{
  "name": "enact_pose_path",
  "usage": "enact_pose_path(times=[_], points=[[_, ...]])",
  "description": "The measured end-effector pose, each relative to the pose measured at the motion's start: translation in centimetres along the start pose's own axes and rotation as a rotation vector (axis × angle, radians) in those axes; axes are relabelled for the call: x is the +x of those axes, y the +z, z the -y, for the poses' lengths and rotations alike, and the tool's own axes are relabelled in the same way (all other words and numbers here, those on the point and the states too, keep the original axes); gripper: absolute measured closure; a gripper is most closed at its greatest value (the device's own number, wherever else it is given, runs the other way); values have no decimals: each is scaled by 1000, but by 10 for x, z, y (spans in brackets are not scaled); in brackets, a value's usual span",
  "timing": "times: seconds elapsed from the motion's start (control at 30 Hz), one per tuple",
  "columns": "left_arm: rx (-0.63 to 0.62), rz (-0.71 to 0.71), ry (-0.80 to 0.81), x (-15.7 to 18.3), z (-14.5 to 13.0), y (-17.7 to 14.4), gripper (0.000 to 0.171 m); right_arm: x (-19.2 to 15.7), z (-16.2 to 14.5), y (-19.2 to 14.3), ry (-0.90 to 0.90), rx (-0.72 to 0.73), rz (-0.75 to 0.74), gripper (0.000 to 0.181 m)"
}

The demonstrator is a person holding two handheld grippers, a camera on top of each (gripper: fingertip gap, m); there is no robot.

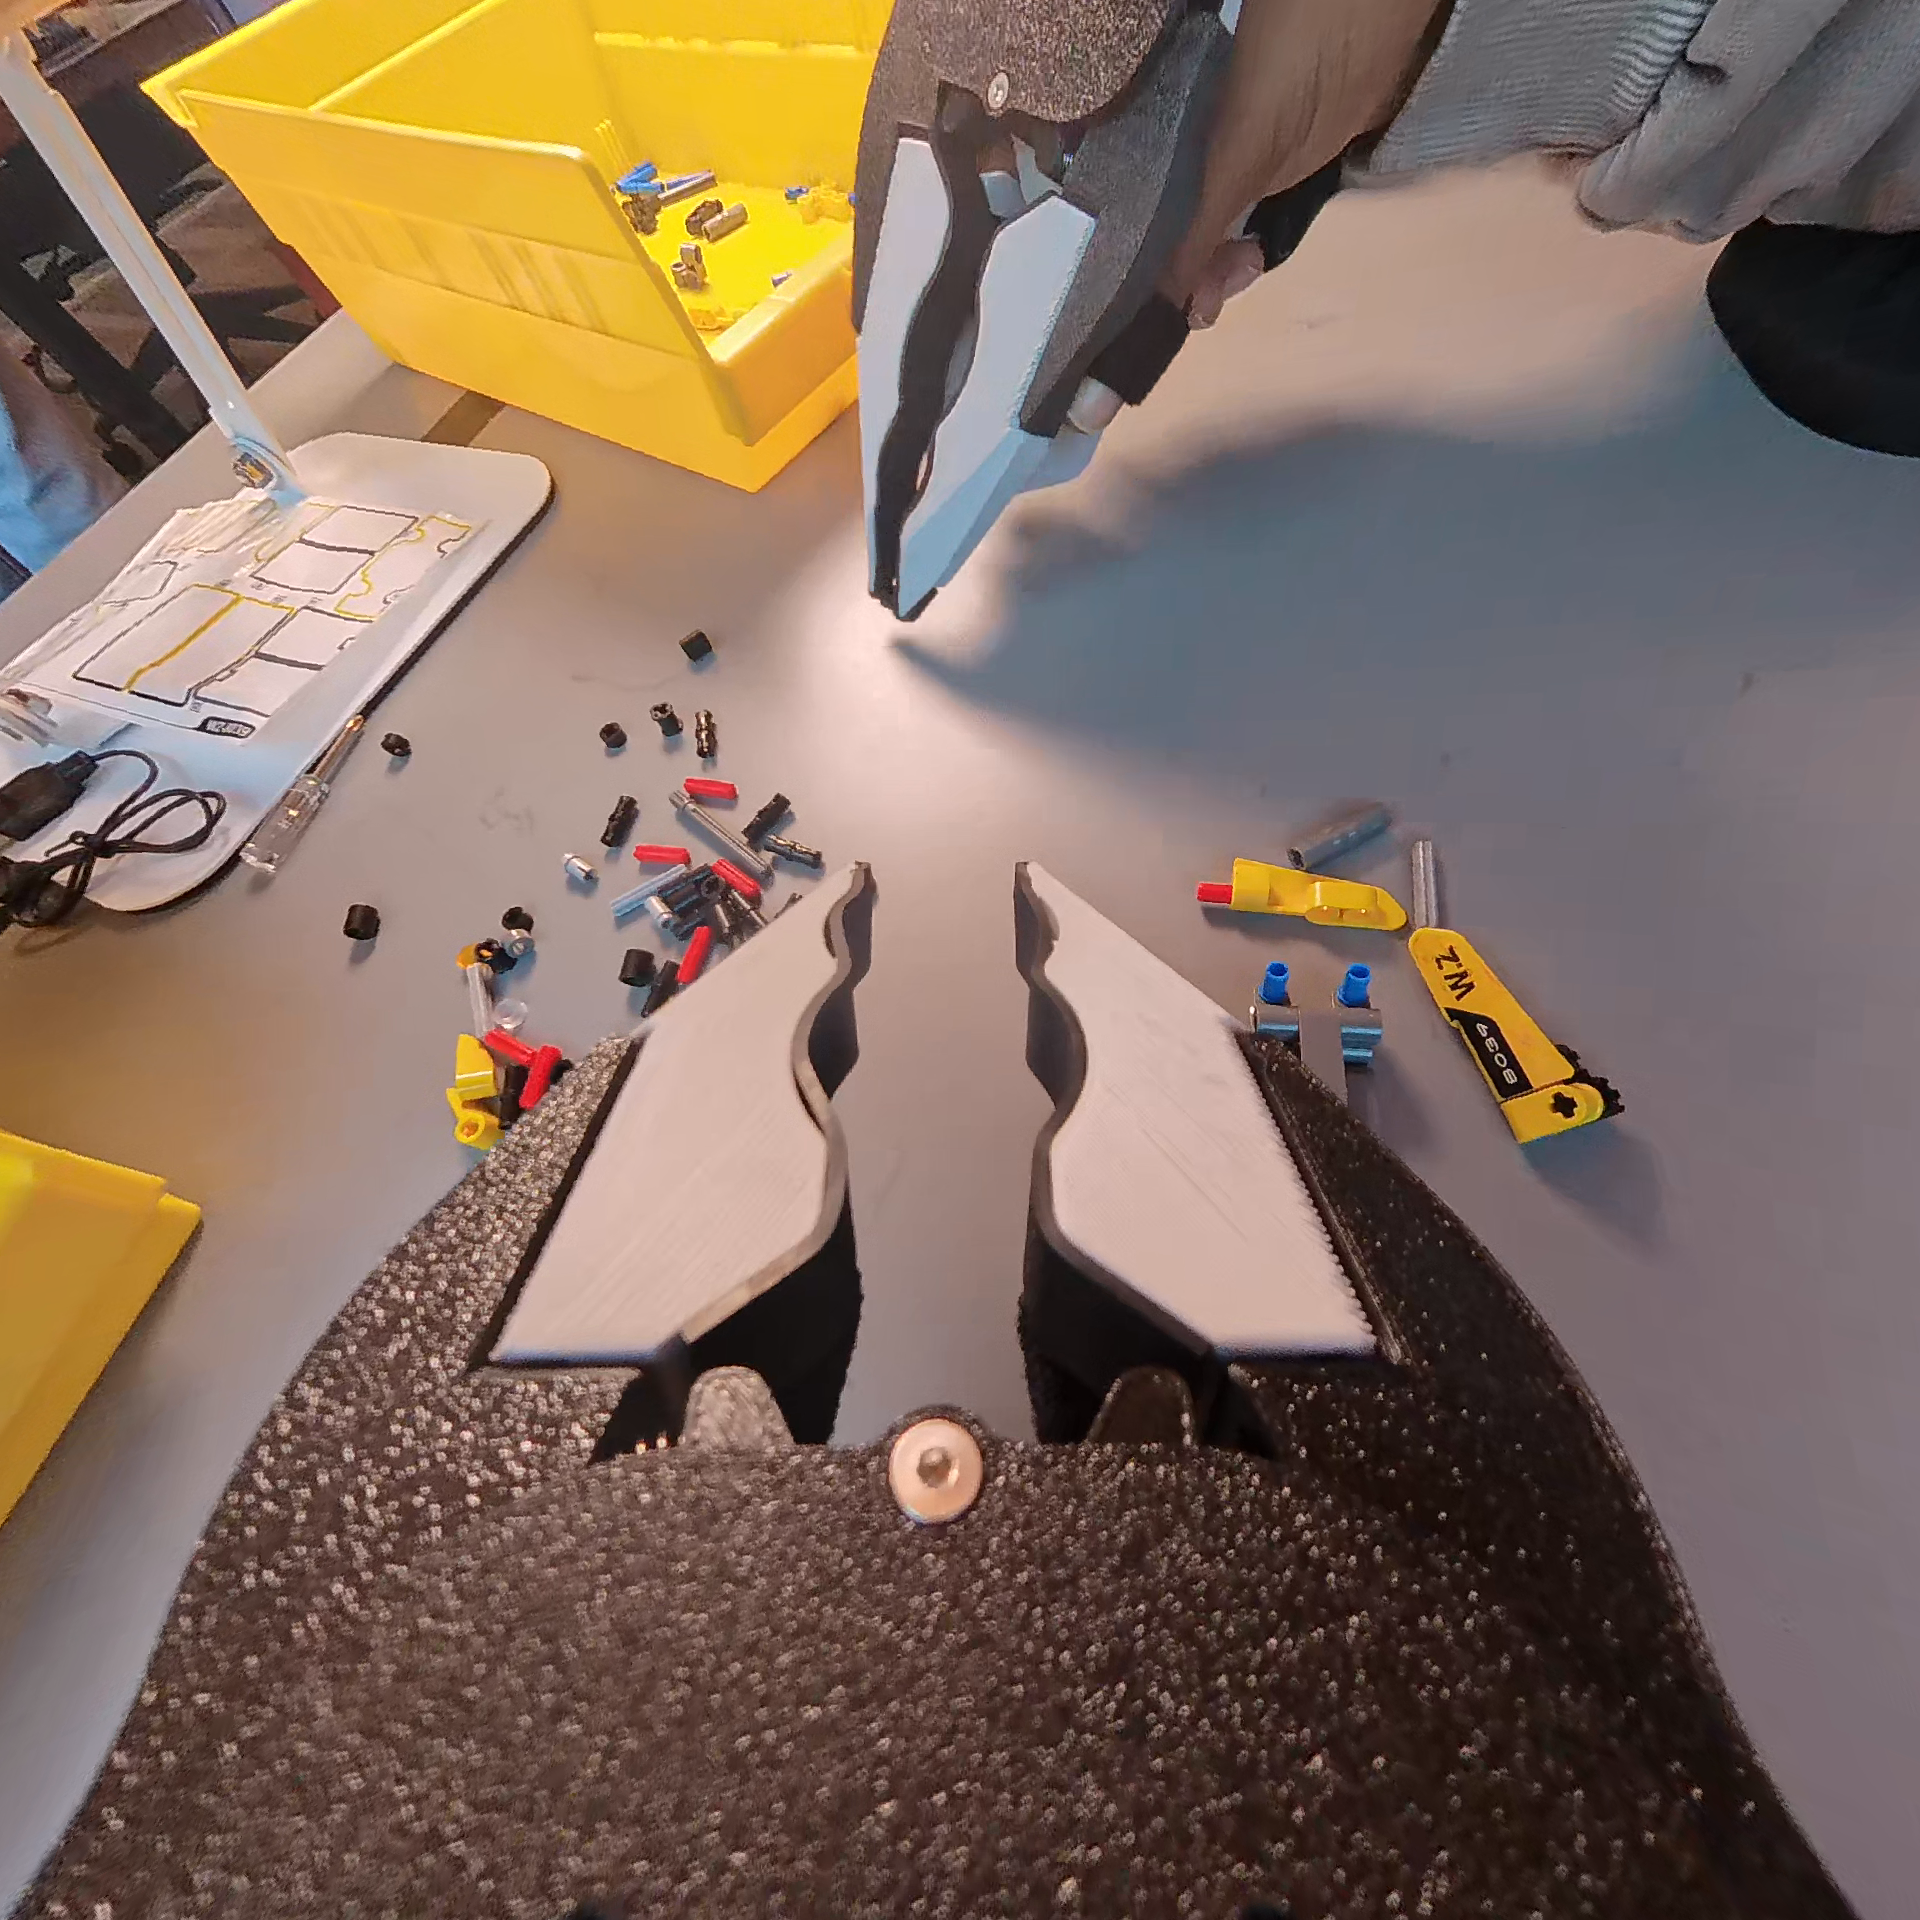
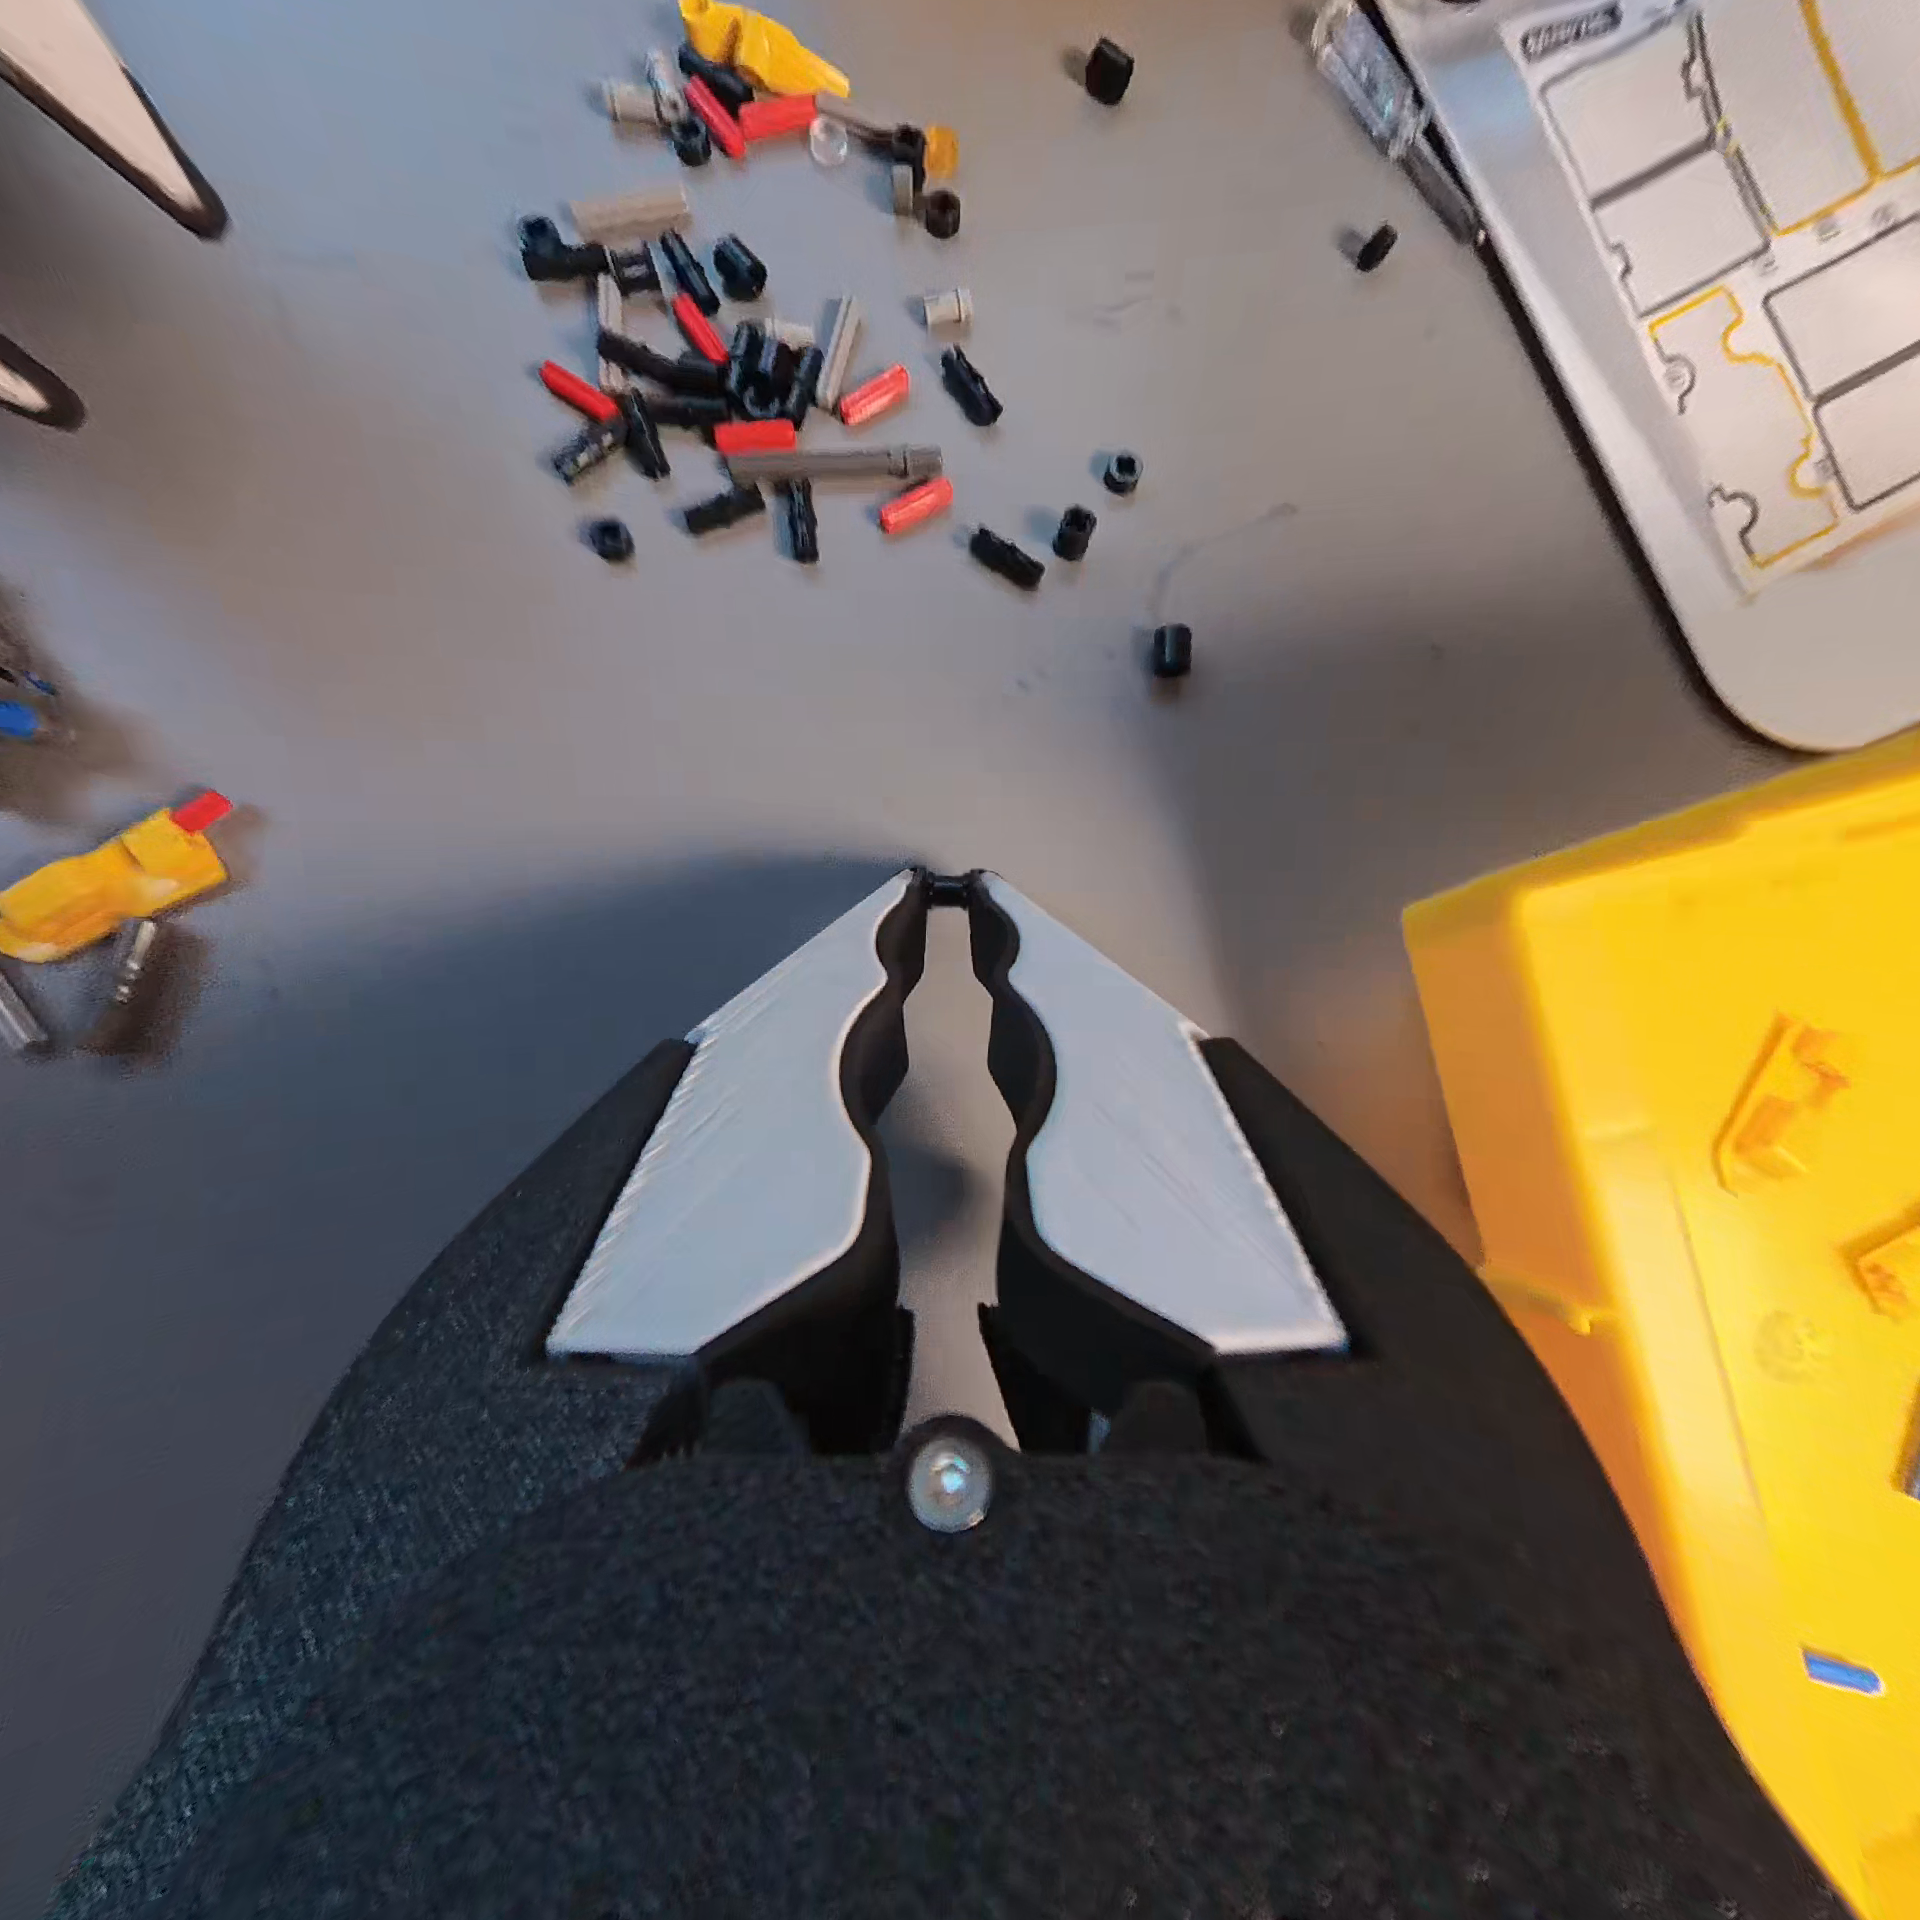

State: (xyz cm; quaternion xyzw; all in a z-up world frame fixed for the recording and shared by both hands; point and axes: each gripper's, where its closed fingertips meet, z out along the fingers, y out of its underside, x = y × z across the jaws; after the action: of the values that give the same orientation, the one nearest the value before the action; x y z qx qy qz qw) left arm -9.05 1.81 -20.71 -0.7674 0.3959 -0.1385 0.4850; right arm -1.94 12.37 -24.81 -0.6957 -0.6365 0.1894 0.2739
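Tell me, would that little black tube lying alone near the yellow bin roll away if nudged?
Probably: the black tube looks round and short, so a sideways nudge could roll it. It seems tiny, likely light, and the grey table looks smooth.

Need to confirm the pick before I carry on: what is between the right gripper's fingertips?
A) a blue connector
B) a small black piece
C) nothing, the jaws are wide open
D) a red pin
B: in the right wrist view the right gripper is pinched shut on a small black piece at its very tips, while the red pins lie in the pile on the grey table.
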Motion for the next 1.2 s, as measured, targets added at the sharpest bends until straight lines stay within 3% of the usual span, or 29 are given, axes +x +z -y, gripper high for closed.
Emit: enact_pose_path(times=[0.2, 0.37, 0.5, 0.67, 0.87, 0.97, 1.03, 1.2], points=[[-7, 10, -9, -4, -3, -1, 145, -19, 72, 22, -62, 165, 45, 175], [-9, 18, -7, -7, -4, -1, 145, -28, 95, 52, -96, 154, 105, 164], [-2, 22, -15, -12, -3, -2, 145, 24, 126, 53, 37, 228, -34, 164], [7, 30, -31, -19, -4, -7, 145, 88, 111, 77, 157, 75, -218, 164], [21, 33, -43, -23, -2, -9, 145, 94, 106, 98, 195, 23, -213, 167], [21, 33, -42, -23, -2, -10, 145, 94, 107, 101, 191, 21, -216, 180], [19, 38, -39, -24, -2, -10, 145, 80, 112, 101, 166, 43, -139, 180], [12, 49, -39, -28, -4, -11, 145, -6, 117, 83, 58, 47, 226, 180]])
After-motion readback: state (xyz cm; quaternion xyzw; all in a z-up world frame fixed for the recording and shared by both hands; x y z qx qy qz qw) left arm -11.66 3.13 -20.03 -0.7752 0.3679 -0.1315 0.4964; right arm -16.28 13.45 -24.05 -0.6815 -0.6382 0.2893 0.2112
